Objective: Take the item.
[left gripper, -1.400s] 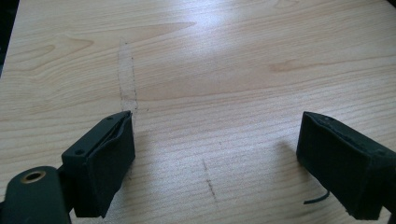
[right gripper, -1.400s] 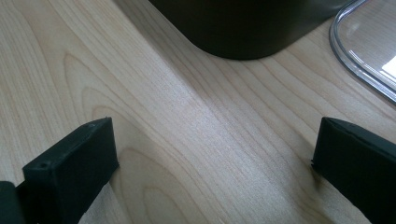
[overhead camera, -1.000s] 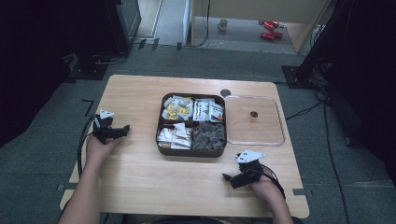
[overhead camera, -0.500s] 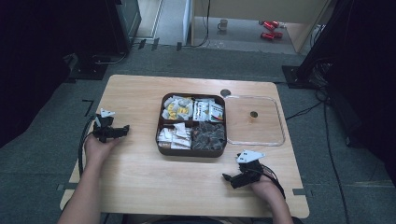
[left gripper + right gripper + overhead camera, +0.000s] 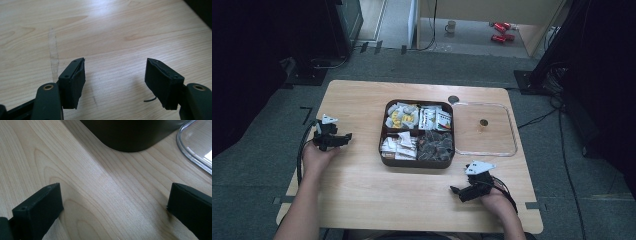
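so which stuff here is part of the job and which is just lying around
Part of the job:
- brown divided box of packets
- clear lid on the table beside it
- left tool, open, nothing between its jaws, which have just been closing
- right tool, open

Just lying about:
- mug on the floor
- red objects on the floor

Light: bright on the wooden table (image 5: 362, 190), dark all around.
Glare: white sheen on the clear lid (image 5: 200, 147).
Focus: high view soft; nearby jaws slightly blurred.

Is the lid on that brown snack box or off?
Off. The clear lid lies flat on the table beside the brown box, whose four compartments stand uncovered.
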Tool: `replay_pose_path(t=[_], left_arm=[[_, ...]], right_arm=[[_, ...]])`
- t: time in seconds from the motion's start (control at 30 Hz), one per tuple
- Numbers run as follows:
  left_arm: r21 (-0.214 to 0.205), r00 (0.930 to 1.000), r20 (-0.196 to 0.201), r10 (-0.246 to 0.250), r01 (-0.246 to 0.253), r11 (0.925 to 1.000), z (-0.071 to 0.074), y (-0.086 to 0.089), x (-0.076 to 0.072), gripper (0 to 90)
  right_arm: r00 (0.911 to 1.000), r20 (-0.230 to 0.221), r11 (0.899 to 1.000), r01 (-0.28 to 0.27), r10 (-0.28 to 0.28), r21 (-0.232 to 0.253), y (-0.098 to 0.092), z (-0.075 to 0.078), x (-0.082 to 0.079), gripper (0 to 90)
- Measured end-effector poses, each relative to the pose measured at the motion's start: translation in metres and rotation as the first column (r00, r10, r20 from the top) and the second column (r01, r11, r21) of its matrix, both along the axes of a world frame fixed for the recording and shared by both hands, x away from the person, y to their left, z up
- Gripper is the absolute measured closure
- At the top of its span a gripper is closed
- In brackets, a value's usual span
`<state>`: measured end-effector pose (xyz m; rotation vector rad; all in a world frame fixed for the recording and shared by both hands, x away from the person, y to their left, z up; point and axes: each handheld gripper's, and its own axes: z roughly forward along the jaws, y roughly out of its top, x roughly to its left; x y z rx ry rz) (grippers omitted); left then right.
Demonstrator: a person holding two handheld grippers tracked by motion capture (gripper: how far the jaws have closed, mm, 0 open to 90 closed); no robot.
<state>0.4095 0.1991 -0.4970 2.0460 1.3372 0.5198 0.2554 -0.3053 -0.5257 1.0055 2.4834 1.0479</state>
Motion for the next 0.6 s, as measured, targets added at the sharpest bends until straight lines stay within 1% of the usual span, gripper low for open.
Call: replay_pose_path(t=[0.07,0.17,0.2,0.23,0.27,0.4,0.47,0.6], left_arm=[[-0.002,0.9999,-0.001,-0.014,0.014,0.9999,0.002,-0.001,0.000,32.9],[-0.005,0.9998,-0.002,-0.020,0.020,0.9998,0.004,-0.003,0.000,33.0],[-0.014,0.9996,-0.021,-0.020,0.020,0.9997,0.004,-0.003,0.000,33.2],[-0.014,0.9996,-0.021,-0.020,0.020,0.9997,0.004,-0.003,0.000,33.2],[-0.031,0.9992,-0.029,-0.028,0.027,0.9991,0.006,-0.004,0.001,33.2],[-0.059,0.9986,-0.031,-0.043,0.041,0.9974,0.010,-0.006,0.001,33.2],[-0.059,0.9981,-0.029,-0.054,0.052,0.9969,0.012,-0.007,0.001,33.8],[-0.045,0.9962,-0.040,-0.077,0.076,0.9961,0.015,-0.011,0.000,35.1]], right_arm=[[1.0000,0.000,1.000,0.000,0.000,0.000,0.000,0.000,0.000,0.0],[1.0000,0.000,1.000,0.000,0.000,0.000,0.000,0.000,0.000,0.0],[1.0000,0.000,1.000,0.000,0.000,0.000,0.000,0.000,0.000,0.0],[1.0000,0.000,1.000,0.000,0.000,0.000,0.000,0.000,0.000,0.0],[1.0000,0.000,1.000,0.000,0.000,0.000,0.000,0.000,0.000,0.0],[1.0000,0.000,1.000,0.001,-0.001,0.001,0.000,0.000,0.000,0.0],[1.0000,0.000,1.000,0.000,0.000,0.001,0.000,0.000,0.000,0.0],[1.0000,0.000,1.000,0.001,-0.001,0.000,0.000,0.000,0.000,0.0]])
